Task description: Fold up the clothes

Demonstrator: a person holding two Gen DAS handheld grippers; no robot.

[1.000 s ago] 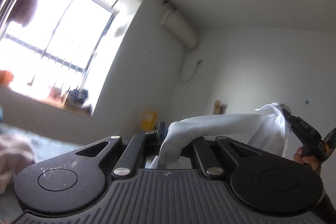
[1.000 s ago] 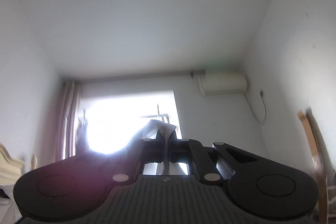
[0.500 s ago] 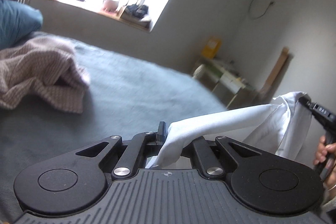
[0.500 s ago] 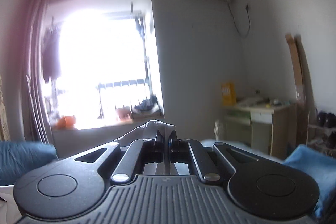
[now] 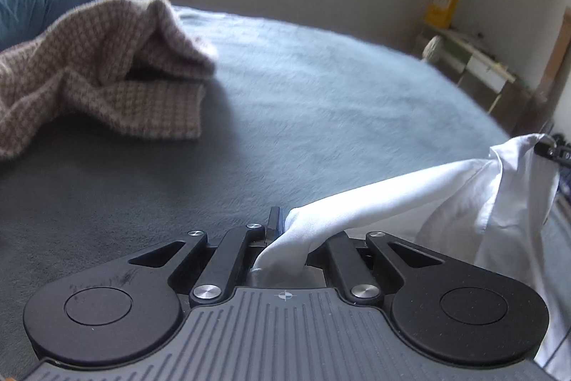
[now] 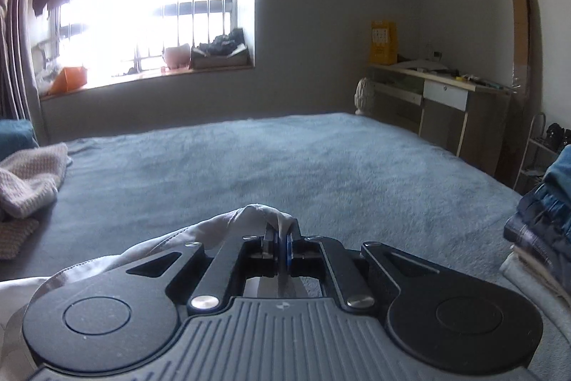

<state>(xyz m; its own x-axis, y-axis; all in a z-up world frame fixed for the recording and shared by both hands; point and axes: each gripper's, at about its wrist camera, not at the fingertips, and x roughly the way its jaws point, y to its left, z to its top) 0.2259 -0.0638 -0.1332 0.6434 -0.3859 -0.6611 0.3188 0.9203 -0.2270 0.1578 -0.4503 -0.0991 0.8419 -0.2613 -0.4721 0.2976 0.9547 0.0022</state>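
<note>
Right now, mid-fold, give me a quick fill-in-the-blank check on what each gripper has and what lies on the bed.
1. Both the left gripper and the right gripper are shut on the same ____ garment.
2. The checked knit garment lies crumpled on the ____ bed cover.
3. A stack of folded clothes sits at the ____ edge of the right wrist view.

Missing words: white; grey; right

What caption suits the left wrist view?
Left tool shut on a white garment, stretched above the grey bed.
</note>
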